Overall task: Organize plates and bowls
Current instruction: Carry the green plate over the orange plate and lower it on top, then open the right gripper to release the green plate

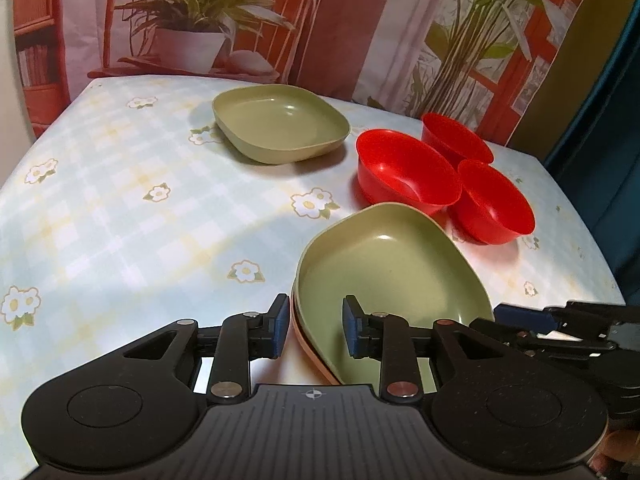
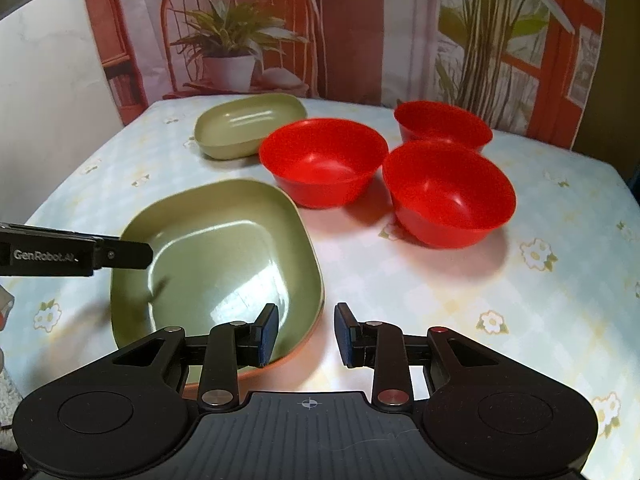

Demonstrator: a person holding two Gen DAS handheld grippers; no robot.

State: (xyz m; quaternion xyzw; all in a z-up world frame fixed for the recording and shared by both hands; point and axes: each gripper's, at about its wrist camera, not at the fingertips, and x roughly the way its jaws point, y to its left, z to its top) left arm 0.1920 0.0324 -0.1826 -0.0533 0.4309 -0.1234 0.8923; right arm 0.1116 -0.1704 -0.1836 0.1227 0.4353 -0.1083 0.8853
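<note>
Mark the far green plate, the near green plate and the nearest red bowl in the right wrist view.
far green plate (image 2: 248,130): right wrist view, inner floor.
near green plate (image 2: 224,264): right wrist view, inner floor.
nearest red bowl (image 2: 448,196): right wrist view, inside wall, rightmost front bowl.

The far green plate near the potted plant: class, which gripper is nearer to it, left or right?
Neither is clearly nearer. Both the left gripper and the right gripper sit open at the near green plate, well short of the far green plate.
</note>
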